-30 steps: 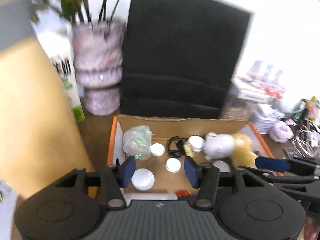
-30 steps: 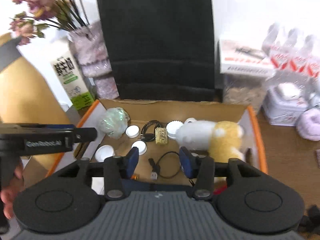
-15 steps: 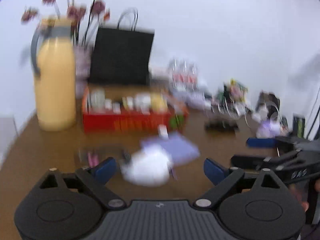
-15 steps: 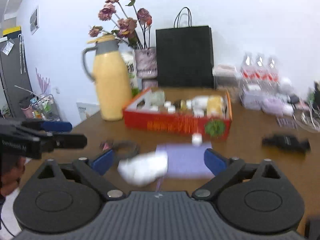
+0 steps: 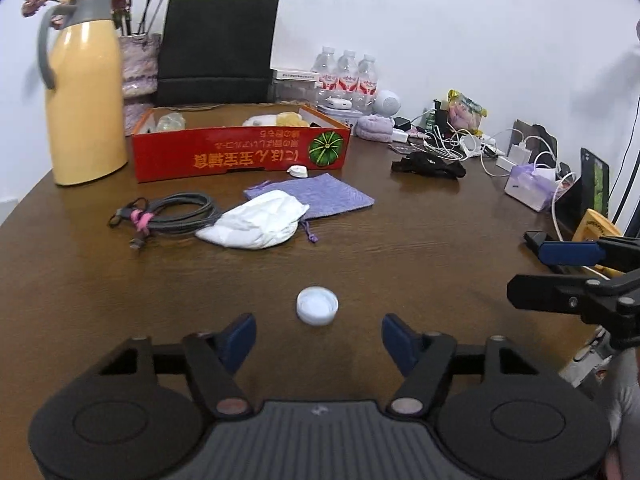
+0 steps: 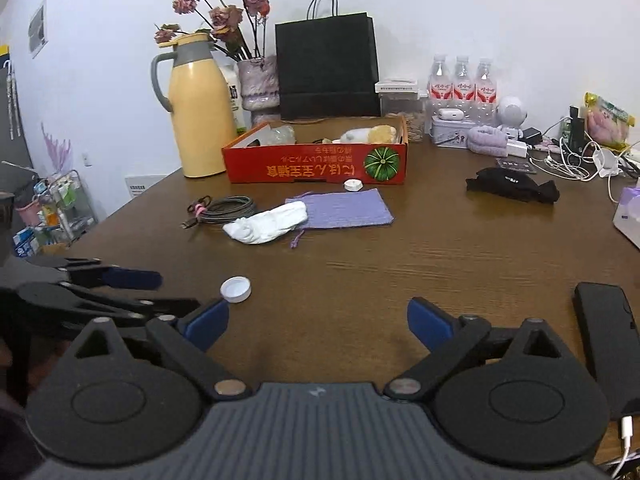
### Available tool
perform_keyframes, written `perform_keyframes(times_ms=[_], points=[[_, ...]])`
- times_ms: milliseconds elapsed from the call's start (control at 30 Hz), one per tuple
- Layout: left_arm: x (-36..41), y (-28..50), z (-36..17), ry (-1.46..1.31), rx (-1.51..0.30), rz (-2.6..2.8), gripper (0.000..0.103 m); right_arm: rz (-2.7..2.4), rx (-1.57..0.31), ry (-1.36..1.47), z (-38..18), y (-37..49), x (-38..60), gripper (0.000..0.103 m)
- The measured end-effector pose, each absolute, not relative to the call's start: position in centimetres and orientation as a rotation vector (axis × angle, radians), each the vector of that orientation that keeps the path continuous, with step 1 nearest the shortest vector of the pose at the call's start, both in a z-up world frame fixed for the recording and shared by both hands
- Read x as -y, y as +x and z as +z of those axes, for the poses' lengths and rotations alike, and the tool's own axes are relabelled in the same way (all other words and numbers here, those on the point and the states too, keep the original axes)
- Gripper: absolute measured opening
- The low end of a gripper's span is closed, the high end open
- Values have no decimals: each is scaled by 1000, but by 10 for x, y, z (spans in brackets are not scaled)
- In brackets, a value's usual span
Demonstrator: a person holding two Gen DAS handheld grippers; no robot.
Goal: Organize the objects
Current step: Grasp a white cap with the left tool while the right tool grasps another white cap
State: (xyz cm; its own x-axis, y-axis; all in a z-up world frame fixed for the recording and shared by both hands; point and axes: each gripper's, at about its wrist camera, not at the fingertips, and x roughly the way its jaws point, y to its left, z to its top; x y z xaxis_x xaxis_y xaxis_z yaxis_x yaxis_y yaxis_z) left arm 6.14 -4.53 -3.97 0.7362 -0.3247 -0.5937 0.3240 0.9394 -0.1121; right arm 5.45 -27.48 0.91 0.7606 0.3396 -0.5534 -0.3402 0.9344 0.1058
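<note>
Left wrist view, white cap [image 5: 317,305] hollow side up, left tool [image 5: 319,338] closing, empty

The long red cardboard box [image 5: 240,154] carries a row of yellow East Asian characters, printed upside down, with a green pumpkin emblem [image 5: 326,149] at the row's right end; none reads clearly.

Bench [image 5: 400,264]: dark brown wood grain. Box [image 5: 240,156]: red w/ yellow script, green striped pumpkin print. Jug [image 5: 84,96]: pale yellow, grey lid + handle. Bag [image 5: 216,44]: plain black. Pouch [image 5: 320,196]: lilac, fine woven texture, purple cord. Cloth [image 5: 256,220]: white. Cable coil [image 5: 176,210]: grey, pink tie. Cap [image 5: 317,305]: white. Left tool [image 5: 319,334] and right tool [image 6: 318,320]: black, blue pads. Flowers [image 6: 216,4]: faded pink.
</note>
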Motion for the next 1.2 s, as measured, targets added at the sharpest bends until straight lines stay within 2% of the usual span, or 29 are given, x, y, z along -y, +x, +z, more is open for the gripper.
perform_keyframes(times_ms=[67, 133, 267, 533, 667, 800, 833, 900, 933, 1200], points=[[55, 75, -47, 21, -654, -348, 55, 371, -615, 13, 3, 63, 274, 93], [60, 86, -54, 31, -669, -344, 53, 364, -627, 8, -1, 72, 272, 90], [63, 102, -60, 41, -668, -336, 27, 345, -634, -8, -8, 92, 266, 82], [30, 148, -35, -55, -641, -311, 27, 366, -647, -56, -17, 167, 245, 74], [17, 212, -16, -46, -605, -310, 27, 374, -632, -87, -20, 235, 225, 65], [14, 287, -16, -36, -619, -292, 27, 334, -650, -79, -29, 312, 207, 64], [13, 300, -19, -39, -635, -295, 27, 322, -655, -86, -34, 330, 201, 61], [8, 316, -23, -74, -627, -282, 27, 287, -691, -92, -46, 358, 192, 44], [5, 320, -26, -89, -630, -275, 27, 276, -715, -81, -52, 369, 189, 31], [1, 315, -29, -73, -622, -252, 27, 308, -677, -112, -61, 369, 176, 27]])
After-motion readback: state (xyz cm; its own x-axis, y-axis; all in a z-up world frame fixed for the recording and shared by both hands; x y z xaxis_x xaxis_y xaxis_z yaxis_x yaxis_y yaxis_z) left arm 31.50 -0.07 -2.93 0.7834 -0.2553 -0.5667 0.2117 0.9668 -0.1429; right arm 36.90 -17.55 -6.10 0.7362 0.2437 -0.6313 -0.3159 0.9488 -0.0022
